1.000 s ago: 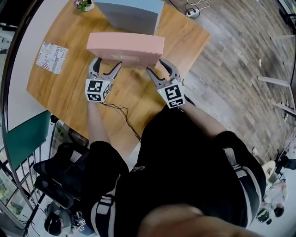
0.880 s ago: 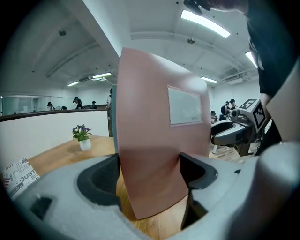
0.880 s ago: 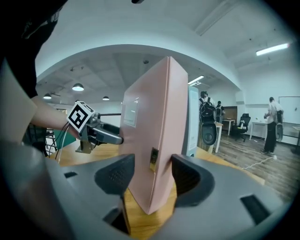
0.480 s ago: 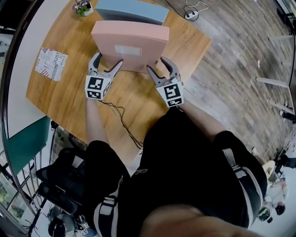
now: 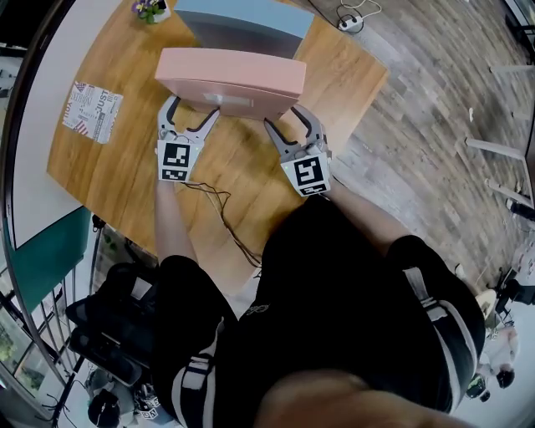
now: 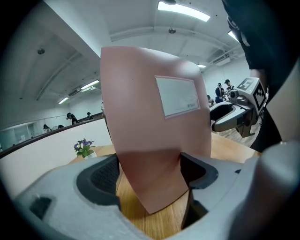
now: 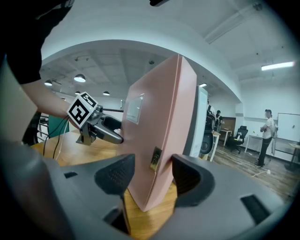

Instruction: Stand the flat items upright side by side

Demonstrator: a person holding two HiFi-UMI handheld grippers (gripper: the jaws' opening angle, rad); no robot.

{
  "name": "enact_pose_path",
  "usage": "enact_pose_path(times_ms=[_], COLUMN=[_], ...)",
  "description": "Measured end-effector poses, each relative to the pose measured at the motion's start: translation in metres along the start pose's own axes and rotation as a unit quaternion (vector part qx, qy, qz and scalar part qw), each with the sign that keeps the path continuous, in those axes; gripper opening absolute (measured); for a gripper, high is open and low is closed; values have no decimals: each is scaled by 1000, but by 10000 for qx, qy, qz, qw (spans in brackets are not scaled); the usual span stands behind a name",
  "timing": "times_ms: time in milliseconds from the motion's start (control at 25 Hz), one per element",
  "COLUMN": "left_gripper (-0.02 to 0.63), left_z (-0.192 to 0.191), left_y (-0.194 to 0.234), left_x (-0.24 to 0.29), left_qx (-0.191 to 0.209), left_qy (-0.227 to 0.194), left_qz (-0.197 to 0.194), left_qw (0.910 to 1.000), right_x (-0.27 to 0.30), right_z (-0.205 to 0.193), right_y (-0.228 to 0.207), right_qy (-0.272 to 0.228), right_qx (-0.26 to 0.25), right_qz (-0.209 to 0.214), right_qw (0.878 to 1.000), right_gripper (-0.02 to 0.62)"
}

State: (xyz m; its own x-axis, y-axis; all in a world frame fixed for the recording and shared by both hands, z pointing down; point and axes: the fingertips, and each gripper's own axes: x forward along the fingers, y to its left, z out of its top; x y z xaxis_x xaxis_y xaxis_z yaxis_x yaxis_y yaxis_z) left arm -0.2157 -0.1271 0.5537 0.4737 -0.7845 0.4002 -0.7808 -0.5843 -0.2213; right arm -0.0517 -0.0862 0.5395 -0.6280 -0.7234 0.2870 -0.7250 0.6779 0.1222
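Gripping the pink box [image 5: 230,79] from both ends, I had it standing on its long edge, close to upright, on the wooden table [image 5: 251,180]. My left gripper [image 5: 193,111] was clamped over the box's left lower corner, one pad on the broad face nearer me and one on the far face. That nearer face carried a pale rectangular label [image 6: 177,96]. My right gripper [image 5: 284,119] was closed the same way on the box's right end, its pads pressed to either face. A small metal clasp [image 7: 155,158] sat on the narrow end wall between them. The lowest corner of the box showed down between each pair of jaws, just over the wood, though I could not tell whether it bore on the table.

Just behind the pink box, on its far side, a blue box [image 5: 242,21] stood upright and parallel to it; I could not tell whether the two touched. Both boxes were closed. Beyond the pink box's left end, a small white pot [image 5: 152,10] held purple flowers. Left of the pink box and well apart from it, a patterned packet [image 5: 94,102] lay flat. On the box's near side, a thin dark cable [image 5: 219,203] trailed across the wood.
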Motion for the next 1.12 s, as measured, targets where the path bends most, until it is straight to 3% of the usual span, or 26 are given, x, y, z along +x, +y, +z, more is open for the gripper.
enact_pose_path(times_ms=[640,1120], left_gripper=[397,396], left_z=[-3,-2], left_y=[24,37], left_x=[34,44], left_qx=[345,510], left_qy=[29,-8], left_qz=[54,95], left_qw=[9994,9987], right_x=[33,43], right_z=[5,7], right_y=[-28,-29], right_qy=[-77,-100], right_qx=[53,-98], right_qz=[-462,-533], right_qw=[9989,9985], right_gripper=[242,242])
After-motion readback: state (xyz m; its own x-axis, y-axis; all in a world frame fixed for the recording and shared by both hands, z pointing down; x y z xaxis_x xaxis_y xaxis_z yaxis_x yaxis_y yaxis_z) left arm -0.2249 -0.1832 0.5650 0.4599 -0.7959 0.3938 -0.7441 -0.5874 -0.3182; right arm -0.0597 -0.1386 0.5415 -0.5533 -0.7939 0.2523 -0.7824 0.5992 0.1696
